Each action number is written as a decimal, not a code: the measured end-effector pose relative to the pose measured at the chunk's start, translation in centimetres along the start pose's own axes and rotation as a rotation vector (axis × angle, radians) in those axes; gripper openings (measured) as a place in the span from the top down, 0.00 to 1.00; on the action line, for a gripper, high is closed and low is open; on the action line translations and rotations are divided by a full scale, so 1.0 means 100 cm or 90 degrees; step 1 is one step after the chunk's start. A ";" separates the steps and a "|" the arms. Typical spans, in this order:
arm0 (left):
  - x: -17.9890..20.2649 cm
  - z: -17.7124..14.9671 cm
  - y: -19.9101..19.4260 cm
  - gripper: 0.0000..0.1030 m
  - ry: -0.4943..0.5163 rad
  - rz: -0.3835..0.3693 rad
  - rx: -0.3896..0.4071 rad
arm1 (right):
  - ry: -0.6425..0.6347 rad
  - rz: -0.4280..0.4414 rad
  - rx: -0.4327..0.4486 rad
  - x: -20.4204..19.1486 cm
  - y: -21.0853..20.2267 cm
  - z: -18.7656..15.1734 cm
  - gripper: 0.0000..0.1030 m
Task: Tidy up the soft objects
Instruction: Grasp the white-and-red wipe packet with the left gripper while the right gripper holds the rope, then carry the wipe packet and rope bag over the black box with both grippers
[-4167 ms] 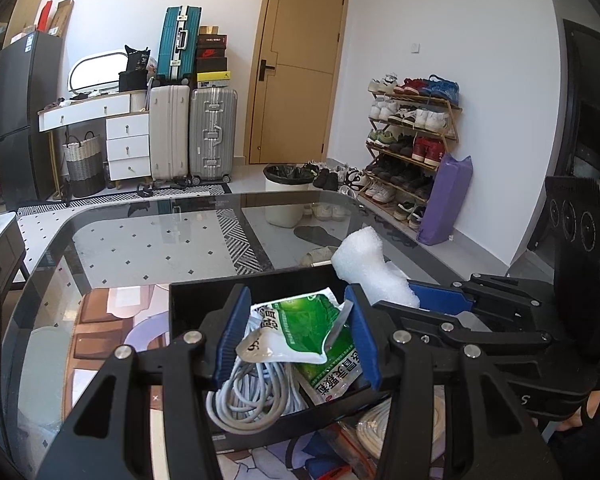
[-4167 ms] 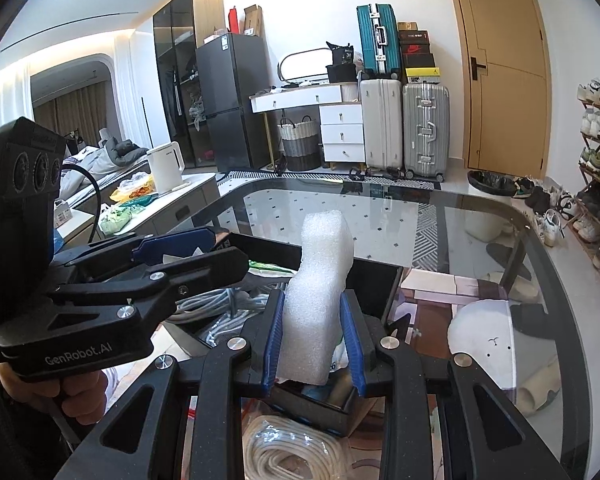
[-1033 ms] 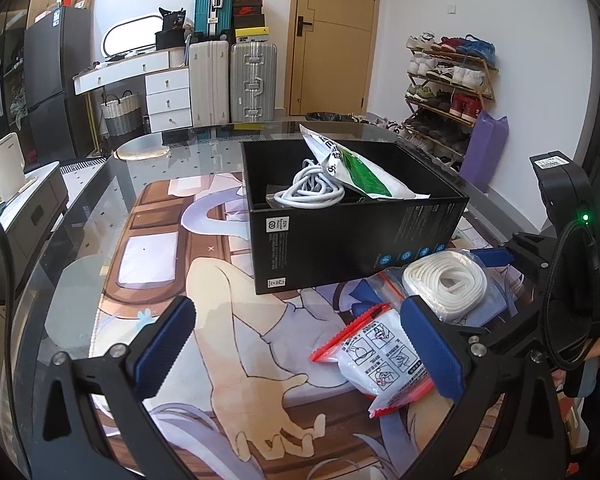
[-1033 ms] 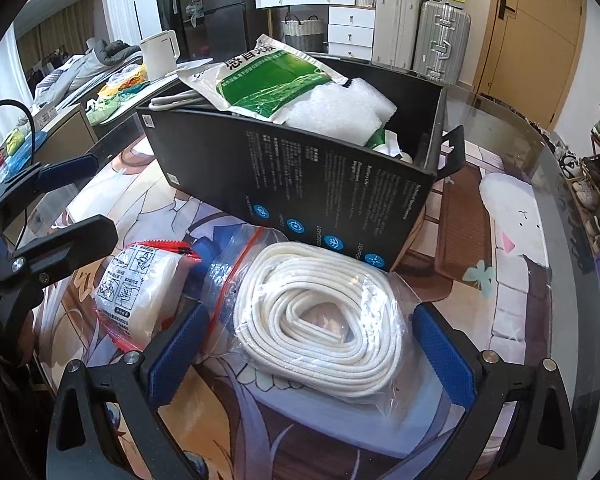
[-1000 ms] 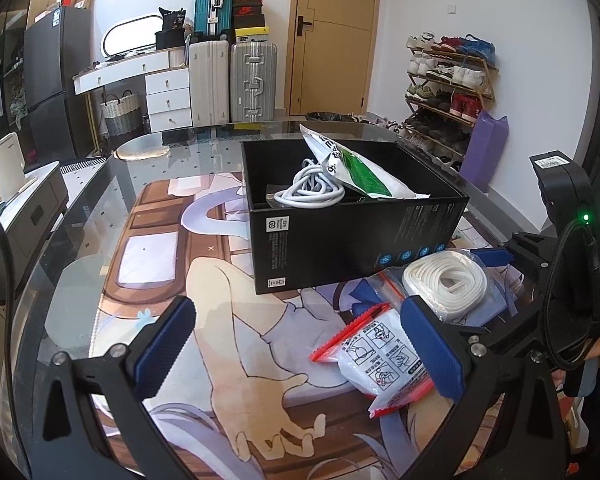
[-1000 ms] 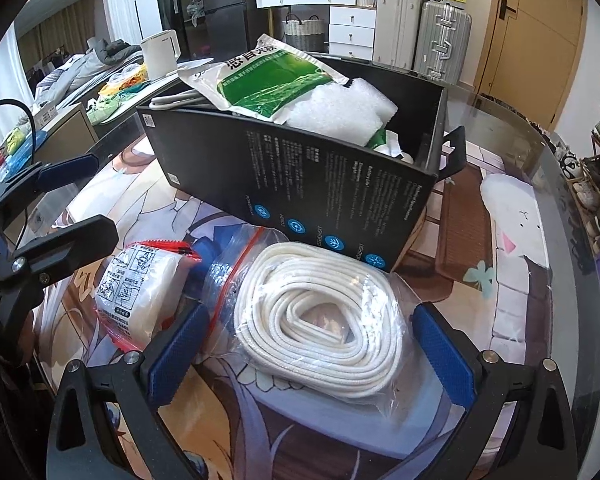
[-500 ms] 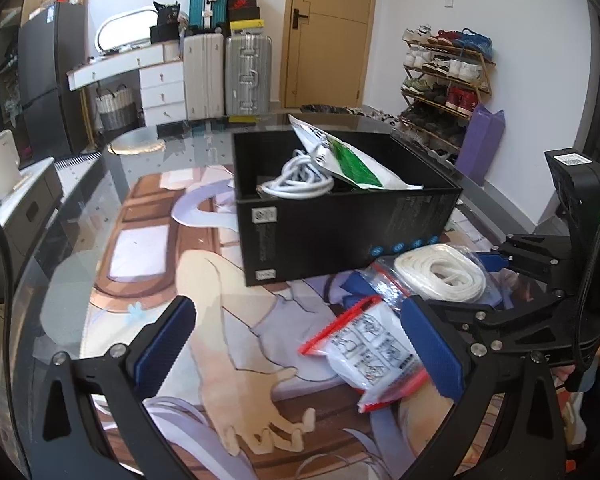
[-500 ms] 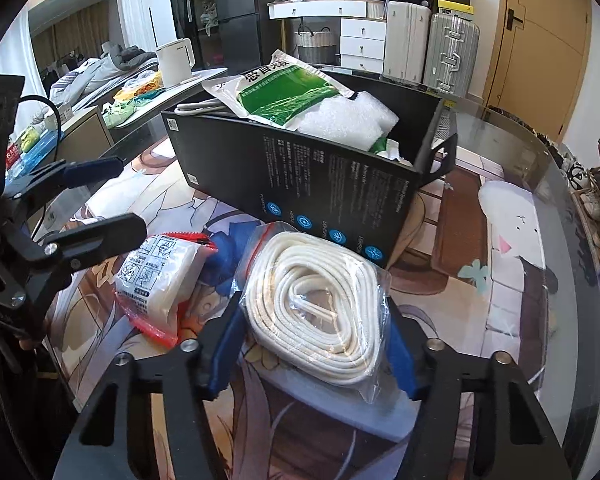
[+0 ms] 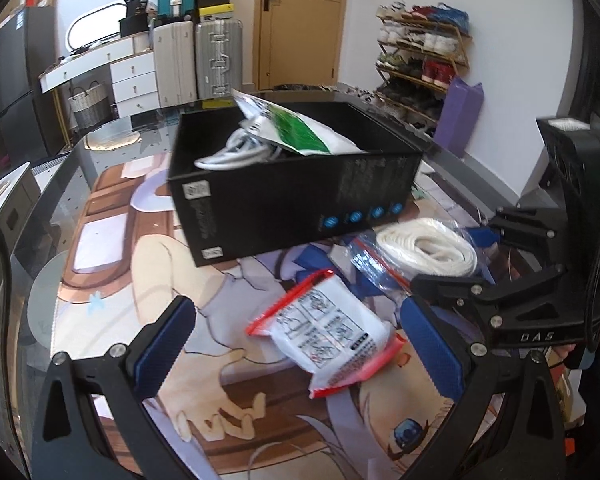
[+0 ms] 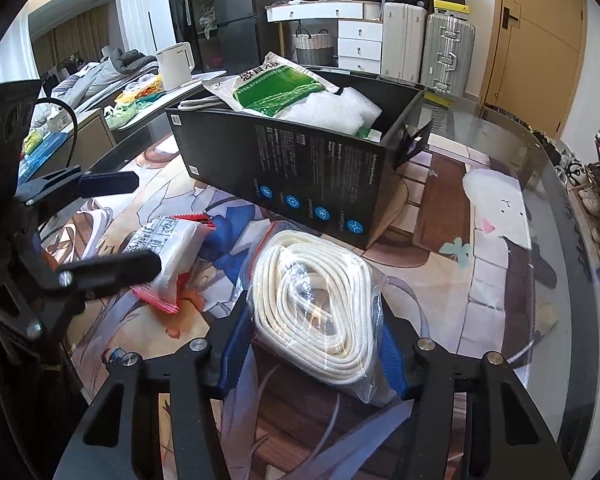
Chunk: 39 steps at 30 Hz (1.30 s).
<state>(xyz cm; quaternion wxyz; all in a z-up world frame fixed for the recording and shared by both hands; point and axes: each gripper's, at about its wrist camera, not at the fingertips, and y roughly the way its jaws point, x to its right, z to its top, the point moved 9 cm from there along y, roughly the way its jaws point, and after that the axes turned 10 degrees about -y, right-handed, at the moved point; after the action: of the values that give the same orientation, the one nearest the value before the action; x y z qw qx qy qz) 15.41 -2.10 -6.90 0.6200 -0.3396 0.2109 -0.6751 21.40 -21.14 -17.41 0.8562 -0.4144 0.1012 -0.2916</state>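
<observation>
A black box (image 9: 300,196) stands on the printed table mat and holds a green-and-white pouch (image 9: 296,130), a grey cable coil (image 9: 236,152) and white foam wrap (image 10: 332,110). My right gripper (image 10: 312,344) is shut on a clear bag of coiled white rope (image 10: 316,300), in front of the box (image 10: 300,172). My left gripper (image 9: 300,348) is open, its pads on either side of a white packet with red edges (image 9: 332,336) that lies on the mat. The rope bag also shows in the left wrist view (image 9: 424,246).
The glass table's curved edge (image 10: 580,280) runs along the right. A shoe rack (image 9: 424,60), suitcases (image 9: 200,60) and a door stand beyond the table. A white kettle (image 10: 174,64) sits on a side counter at the left.
My right gripper has closed on the rope bag, which it straddled open a second ago. My left gripper has moved toward the red-edged packet and stays open.
</observation>
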 end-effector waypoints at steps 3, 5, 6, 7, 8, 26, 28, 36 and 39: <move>0.003 -0.003 0.002 0.00 0.014 0.004 -0.012 | -0.001 -0.001 -0.001 0.001 0.000 0.000 0.45; 0.003 -0.004 0.003 0.00 0.020 0.005 -0.018 | -0.002 -0.001 -0.001 0.001 0.000 0.000 0.45; 0.004 -0.006 0.004 0.00 0.024 0.009 -0.023 | -0.002 -0.001 -0.002 0.001 0.000 0.000 0.45; 0.005 -0.007 0.006 0.00 0.026 0.011 -0.028 | -0.002 -0.001 -0.001 0.001 0.000 0.000 0.45; 0.005 -0.008 0.007 0.00 0.027 0.011 -0.032 | -0.002 -0.001 -0.001 0.001 0.000 0.000 0.45; 0.022 -0.010 0.006 0.31 0.071 -0.010 -0.032 | -0.005 -0.003 -0.001 0.000 -0.001 -0.001 0.45; 0.021 -0.009 0.005 0.32 0.068 -0.012 -0.030 | -0.005 -0.003 0.000 0.001 -0.001 -0.001 0.45; 0.012 0.001 -0.015 0.32 0.040 -0.022 0.008 | -0.015 -0.002 0.014 -0.003 -0.011 0.002 0.45; 0.008 0.008 -0.024 0.32 0.033 -0.018 0.027 | -0.018 -0.006 0.022 -0.005 -0.018 0.004 0.45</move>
<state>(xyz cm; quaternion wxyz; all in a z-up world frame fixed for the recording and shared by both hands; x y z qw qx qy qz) 14.33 -2.44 -4.50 0.6121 -0.3116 0.2077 -0.6965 20.40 -21.48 -15.80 0.8633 -0.4039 0.0817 -0.2914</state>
